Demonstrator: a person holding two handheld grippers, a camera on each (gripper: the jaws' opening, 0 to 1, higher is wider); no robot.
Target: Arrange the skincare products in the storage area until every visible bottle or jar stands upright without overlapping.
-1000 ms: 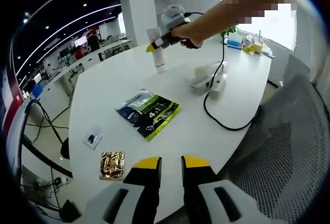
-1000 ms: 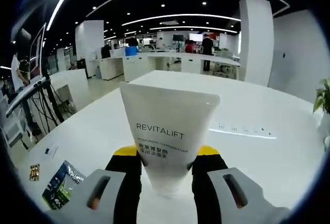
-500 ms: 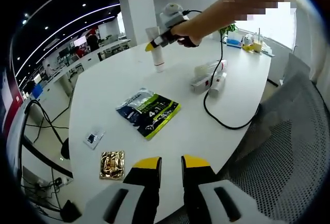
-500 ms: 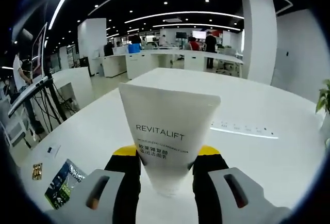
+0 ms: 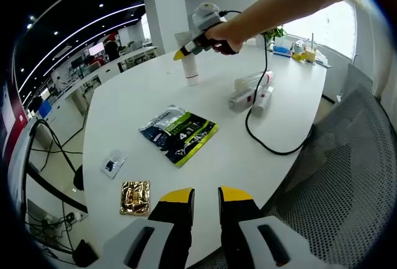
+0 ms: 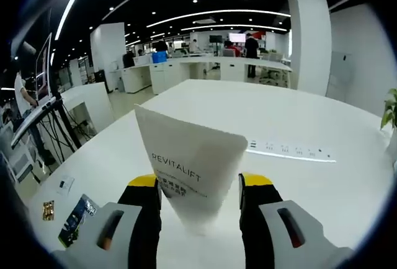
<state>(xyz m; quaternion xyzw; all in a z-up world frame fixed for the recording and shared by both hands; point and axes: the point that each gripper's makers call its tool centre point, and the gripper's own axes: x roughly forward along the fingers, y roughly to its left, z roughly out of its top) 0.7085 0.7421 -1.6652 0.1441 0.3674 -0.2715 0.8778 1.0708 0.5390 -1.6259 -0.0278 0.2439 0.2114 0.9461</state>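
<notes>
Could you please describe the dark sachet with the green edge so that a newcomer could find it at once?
Start from the big white oval table. Near its middle lies a flat, dark blue foil sachet with a lime-green edge, between the standing white tube and the small crinkled gold foil packet. It is the largest flat packet there, and the one with green on it.

White REVITALIFT tube [image 6: 189, 167] tilted, cap down; more white tubes [image 5: 251, 92] flat on table.

My right gripper [image 6: 197, 185] now stands open, its jaws parted from the white tube [image 6: 189, 167], which leans leftward instead of sitting clamped upright.
</notes>
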